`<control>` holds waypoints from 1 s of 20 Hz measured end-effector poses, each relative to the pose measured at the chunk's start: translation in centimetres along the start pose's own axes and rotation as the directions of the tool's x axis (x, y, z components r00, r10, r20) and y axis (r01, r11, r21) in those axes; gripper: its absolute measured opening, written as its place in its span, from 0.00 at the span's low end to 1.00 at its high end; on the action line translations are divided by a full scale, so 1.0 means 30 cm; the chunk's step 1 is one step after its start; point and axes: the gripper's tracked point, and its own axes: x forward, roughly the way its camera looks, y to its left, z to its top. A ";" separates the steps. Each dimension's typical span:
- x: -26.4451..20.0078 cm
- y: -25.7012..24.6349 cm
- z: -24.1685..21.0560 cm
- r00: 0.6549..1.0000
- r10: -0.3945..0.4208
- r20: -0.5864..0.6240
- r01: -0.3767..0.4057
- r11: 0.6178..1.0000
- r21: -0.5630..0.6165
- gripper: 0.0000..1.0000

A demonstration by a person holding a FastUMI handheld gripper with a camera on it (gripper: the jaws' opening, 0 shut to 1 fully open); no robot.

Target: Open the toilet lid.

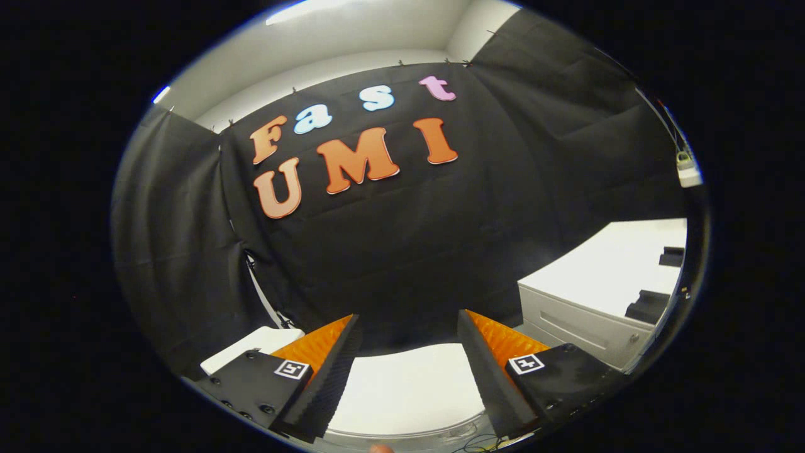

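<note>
1. Tool [409, 327]: the fingers are spread wide, with nothing gripped and nothing touched. A clear gap is left between them.
2. Fingers [327, 377]: wedge-shaped, with finely ribbed inner faces that look soft and grippy. Each is carried on a rigid, matt block with screw heads and a small square printed marker.
3. Toilet lid [409, 390]: seen in the gap between the fingers and below them. It is a smooth, glossy white surface with a curved far edge, probably hard plastic. It appears to lie flat, so it is judged closed. The front lip is hidden below the tool.
4. Progress: the task is judged not yet started. No contact has been made and the lid has not been lifted. Still to do: the tool lowered to the lid's edge, the edge caught or pinched, and the lid swung up toward the wall.
5. Handling guess: the lid's slick finish is likely to slip against the ribbed faces unless the edge is properly seated between them.
6. White slab [251, 349]: just beyond the left finger, flat and smooth. Possibly part of the tank or another fixture; this cannot be told.
7. Cabinet [591, 296]: well off to the right. It is white and boxy with a flat matt top, and a drawer-like front panel can be made out.
8. Dark blocks [648, 307]: set on the cabinet top. They are angular and matt, perhaps foam.
9. Booth wall [409, 251]: black cloth behind everything, creased and hung loosely.
</note>
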 end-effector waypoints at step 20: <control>-0.062 -0.566 -0.538 0.943 -0.297 -0.147 0.331 0.814 0.477 0.99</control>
